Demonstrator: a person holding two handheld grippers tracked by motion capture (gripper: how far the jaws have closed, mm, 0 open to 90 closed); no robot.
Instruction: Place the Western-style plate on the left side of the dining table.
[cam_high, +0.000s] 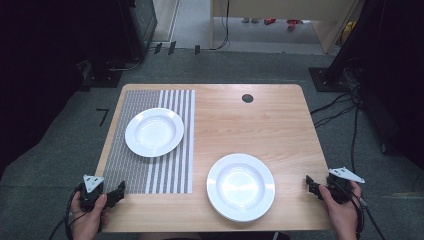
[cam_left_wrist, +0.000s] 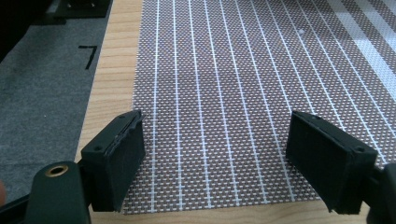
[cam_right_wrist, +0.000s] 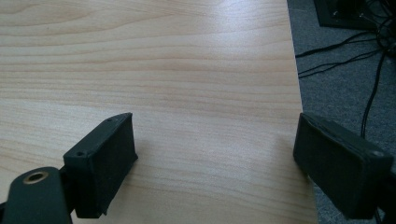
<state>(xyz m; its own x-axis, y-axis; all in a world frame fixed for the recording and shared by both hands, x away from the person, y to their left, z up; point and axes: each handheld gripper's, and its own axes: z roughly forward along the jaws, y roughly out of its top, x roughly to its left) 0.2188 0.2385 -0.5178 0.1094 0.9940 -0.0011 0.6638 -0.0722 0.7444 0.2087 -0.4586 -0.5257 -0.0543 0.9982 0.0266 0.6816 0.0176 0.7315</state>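
Two white plates rest on a wooden table (cam_high: 260, 120). One plate (cam_high: 154, 132) lies on a grey striped placemat (cam_high: 170, 170) at the left; the other plate (cam_high: 241, 186) sits on bare wood near the front. My left gripper (cam_high: 118, 192) hovers at the mat's front left corner, open, with only the woven placemat (cam_left_wrist: 219, 93) between its jaws. At the table's front right edge my right gripper (cam_high: 311, 185) is open over bare table wood (cam_right_wrist: 187, 70), nothing in it. Both grippers stand apart from the plates.
A dark round grommet (cam_high: 247, 98) sits in the tabletop near the back edge. Grey carpet surrounds the table, with cables (cam_high: 340, 107) trailing on the floor at the right and dark equipment stands behind. The table's right edge (cam_right_wrist: 299, 93) runs just beside the right gripper.
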